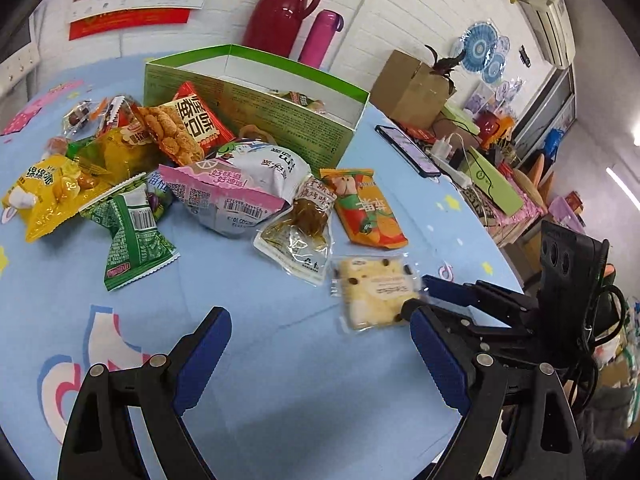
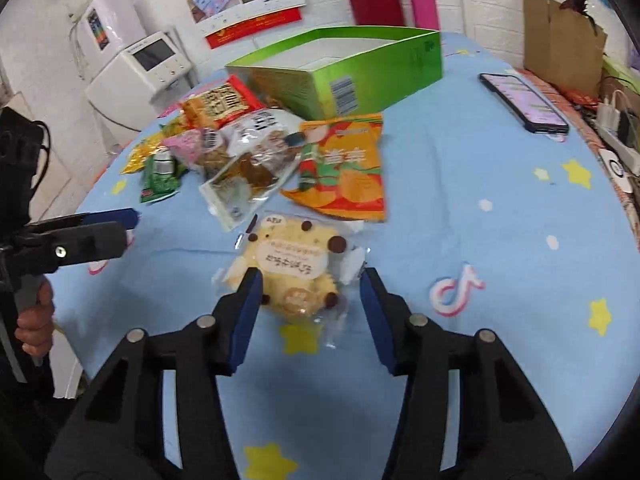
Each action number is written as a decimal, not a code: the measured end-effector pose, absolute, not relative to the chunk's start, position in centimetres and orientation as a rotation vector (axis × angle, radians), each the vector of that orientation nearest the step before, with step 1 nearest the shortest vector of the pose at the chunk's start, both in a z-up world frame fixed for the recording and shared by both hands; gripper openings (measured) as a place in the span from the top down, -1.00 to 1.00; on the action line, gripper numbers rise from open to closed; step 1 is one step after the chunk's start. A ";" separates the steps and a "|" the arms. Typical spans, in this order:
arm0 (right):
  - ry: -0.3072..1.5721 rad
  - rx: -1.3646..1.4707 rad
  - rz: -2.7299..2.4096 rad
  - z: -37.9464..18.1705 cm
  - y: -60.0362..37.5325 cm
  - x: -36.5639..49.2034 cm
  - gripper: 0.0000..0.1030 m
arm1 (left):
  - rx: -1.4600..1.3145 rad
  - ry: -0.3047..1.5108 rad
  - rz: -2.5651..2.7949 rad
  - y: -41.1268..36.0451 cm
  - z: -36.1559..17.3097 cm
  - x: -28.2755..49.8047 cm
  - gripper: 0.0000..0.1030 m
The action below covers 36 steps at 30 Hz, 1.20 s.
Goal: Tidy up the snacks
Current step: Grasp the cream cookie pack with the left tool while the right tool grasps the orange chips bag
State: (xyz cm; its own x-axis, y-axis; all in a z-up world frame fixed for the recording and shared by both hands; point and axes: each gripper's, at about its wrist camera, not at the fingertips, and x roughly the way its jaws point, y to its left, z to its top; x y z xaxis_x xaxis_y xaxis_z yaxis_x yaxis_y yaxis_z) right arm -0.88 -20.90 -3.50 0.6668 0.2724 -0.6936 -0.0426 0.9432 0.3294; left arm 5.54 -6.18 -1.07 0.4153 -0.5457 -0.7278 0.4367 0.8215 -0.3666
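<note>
From the left wrist view, the left gripper (image 1: pixel 320 332) hangs over bare blue cloth on the counter (image 1: pixel 260 360), its jaws spread wide with nothing between them. Just beyond its right finger lies a clear-wrapped yellow cake (image 1: pixel 374 294), and the right gripper (image 1: pixel 420 294) reaches in from the right with its blue tips on either side of the cake's near corner. Farther off, the snack pile (image 1: pixel 160 168) sprawls across the left of the counter, with an orange packet (image 1: pixel 366 208) at its right edge and an open green box (image 1: pixel 260 96) behind it. A red thermos (image 1: pixel 284 8) and a pink bottle (image 1: pixel 322 36) stand against the far wall.

From the right wrist view, the right gripper (image 2: pixel 310 280) has its jaws open wide around the near half of the yellow cake (image 2: pixel 296 268), which lies flat on the cloth; whether the pads touch the wrapper I cannot tell. The orange packet (image 2: pixel 344 168) lies just beyond, the green box (image 2: pixel 344 68) farther back, and a phone (image 2: pixel 522 98) lies far right. The left gripper (image 2: pixel 116 226) enters at the left edge.
</note>
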 end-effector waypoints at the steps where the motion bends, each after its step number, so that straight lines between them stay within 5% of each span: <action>1: 0.829 0.292 0.210 -3.5 -20.4 -0.8 -0.03 | -0.113 0.959 -0.623 -6.4 -1.1 5.4 -0.80; 6: 0.781 0.253 0.095 -1.7 -22.6 -0.7 -0.06 | -0.045 0.943 -0.632 -7.5 -1.1 4.8 -0.80; 9: 0.747 0.252 0.001 -0.5 -24.8 0.0 -0.29 | -0.005 0.931 -0.639 -9.2 -1.3 4.9 -0.80; 11: 0.739 0.246 -0.005 -0.2 -25.4 0.9 -0.62 | 0.004 0.939 -0.638 -10.6 -1.8 5.2 -0.80; 26: 0.877 0.220 0.115 -3.3 -24.6 10.1 -0.64 | 0.137 0.990 -0.617 -15.5 -3.9 6.6 -0.99; 28: 0.878 0.212 0.099 -3.7 -24.9 9.9 -0.56 | 0.188 0.968 -0.620 -15.9 -4.1 6.4 -0.99; 32: 0.872 0.165 0.070 -3.5 -25.0 9.0 -0.04 | 0.300 0.926 -0.579 -16.8 -4.6 6.2 -0.92; 36: 0.863 0.192 0.047 -3.4 -25.4 7.8 0.00 | 0.258 0.919 -0.578 -15.8 -4.2 6.7 -0.49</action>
State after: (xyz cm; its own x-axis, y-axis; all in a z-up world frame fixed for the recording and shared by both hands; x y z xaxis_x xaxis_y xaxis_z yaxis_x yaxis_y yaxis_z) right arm 7.76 -25.38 -3.43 0.6503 0.1190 -0.7503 0.0365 0.9816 0.1873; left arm 6.69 -15.76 -4.17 0.4691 -0.3587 -0.8070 0.5723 0.8195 -0.0316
